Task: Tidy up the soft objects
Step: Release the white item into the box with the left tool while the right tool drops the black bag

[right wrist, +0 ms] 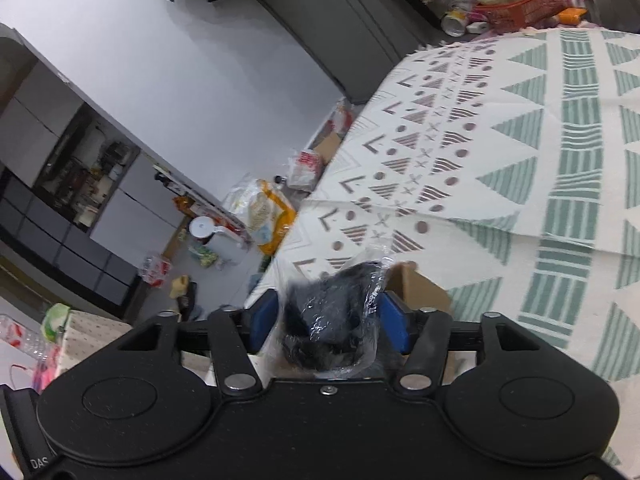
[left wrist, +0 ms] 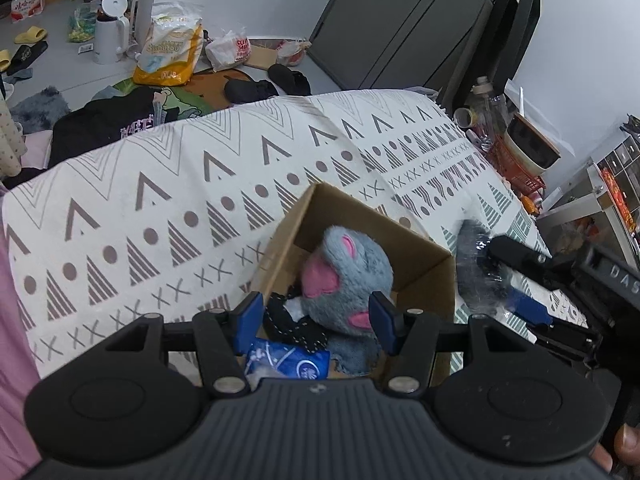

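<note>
Right gripper [right wrist: 328, 320] pinches a plastic-wrapped dark bundle [right wrist: 332, 312], carrying it toward the cardboard box [left wrist: 424, 256]; left gripper [left wrist: 316, 320] fingers spread wide around the grey plush mouse [left wrist: 348, 276].

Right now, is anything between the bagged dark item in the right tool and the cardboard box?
Nothing visible blocks it. The right tool holds the plastic-wrapped dark item just beside the cardboard box, whose top is open. The grey plush already fills much of the inside.
</note>
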Demonstrator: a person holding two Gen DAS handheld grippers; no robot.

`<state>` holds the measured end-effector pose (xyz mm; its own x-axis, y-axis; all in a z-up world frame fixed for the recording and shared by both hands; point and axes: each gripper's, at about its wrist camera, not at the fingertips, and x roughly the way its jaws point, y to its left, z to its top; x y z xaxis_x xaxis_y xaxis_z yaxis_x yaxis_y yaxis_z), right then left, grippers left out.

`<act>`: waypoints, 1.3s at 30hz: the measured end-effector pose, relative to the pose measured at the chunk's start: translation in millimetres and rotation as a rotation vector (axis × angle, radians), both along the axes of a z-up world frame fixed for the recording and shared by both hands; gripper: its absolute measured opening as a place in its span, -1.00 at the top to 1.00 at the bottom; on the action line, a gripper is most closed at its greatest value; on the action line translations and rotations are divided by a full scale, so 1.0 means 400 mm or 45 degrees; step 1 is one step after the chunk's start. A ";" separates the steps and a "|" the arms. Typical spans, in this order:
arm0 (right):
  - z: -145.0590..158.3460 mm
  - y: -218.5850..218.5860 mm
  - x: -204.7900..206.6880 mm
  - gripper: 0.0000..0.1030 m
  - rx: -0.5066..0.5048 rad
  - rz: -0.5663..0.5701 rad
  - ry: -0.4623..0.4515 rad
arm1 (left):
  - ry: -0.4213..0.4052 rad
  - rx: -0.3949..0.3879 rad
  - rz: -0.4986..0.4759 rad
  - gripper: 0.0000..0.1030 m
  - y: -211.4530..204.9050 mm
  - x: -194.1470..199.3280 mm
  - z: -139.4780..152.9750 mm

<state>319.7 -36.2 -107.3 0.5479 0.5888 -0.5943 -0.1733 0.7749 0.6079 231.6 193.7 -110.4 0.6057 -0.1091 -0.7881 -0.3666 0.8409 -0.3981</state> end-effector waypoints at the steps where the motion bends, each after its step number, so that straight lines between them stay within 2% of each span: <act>1: 0.004 0.003 0.000 -0.35 -0.024 -0.012 -0.009 | -0.001 0.004 0.000 -0.10 0.003 0.001 0.004; 12: 0.041 -0.023 -0.040 -0.64 -0.142 -0.066 -0.050 | -0.051 0.025 0.011 -0.10 0.016 -0.038 0.059; 14: 0.048 -0.031 -0.056 -0.79 -0.165 -0.070 -0.050 | -0.051 0.025 0.009 -0.10 0.013 -0.048 0.065; 15: 0.052 -0.036 -0.066 -0.80 -0.174 -0.079 -0.049 | -0.049 0.027 0.009 -0.11 0.011 -0.052 0.067; 18: 0.069 -0.055 -0.097 -0.80 -0.213 -0.086 -0.057 | -0.048 0.052 0.017 -0.38 0.001 -0.067 0.080; 21: 0.086 -0.087 -0.131 -0.82 -0.242 -0.101 -0.075 | -0.066 0.103 -0.019 -0.49 -0.023 -0.079 0.104; 26: 0.118 -0.141 -0.189 -0.91 -0.322 -0.137 -0.099 | -0.066 0.148 -0.086 -0.52 -0.069 -0.101 0.142; 35: 0.166 -0.242 -0.291 -0.99 -0.328 -0.183 -0.099 | -0.092 0.233 -0.165 -0.56 -0.162 -0.166 0.209; 39: 0.194 -0.267 -0.334 -0.99 -0.347 -0.192 -0.118 | -0.107 0.237 -0.186 -0.74 -0.187 -0.200 0.241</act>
<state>186.1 -142.9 -29.8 0.6756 0.3233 -0.6626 -0.0892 0.9280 0.3618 151.5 119.1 -14.0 0.6586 -0.0583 -0.7503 -0.2078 0.9442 -0.2557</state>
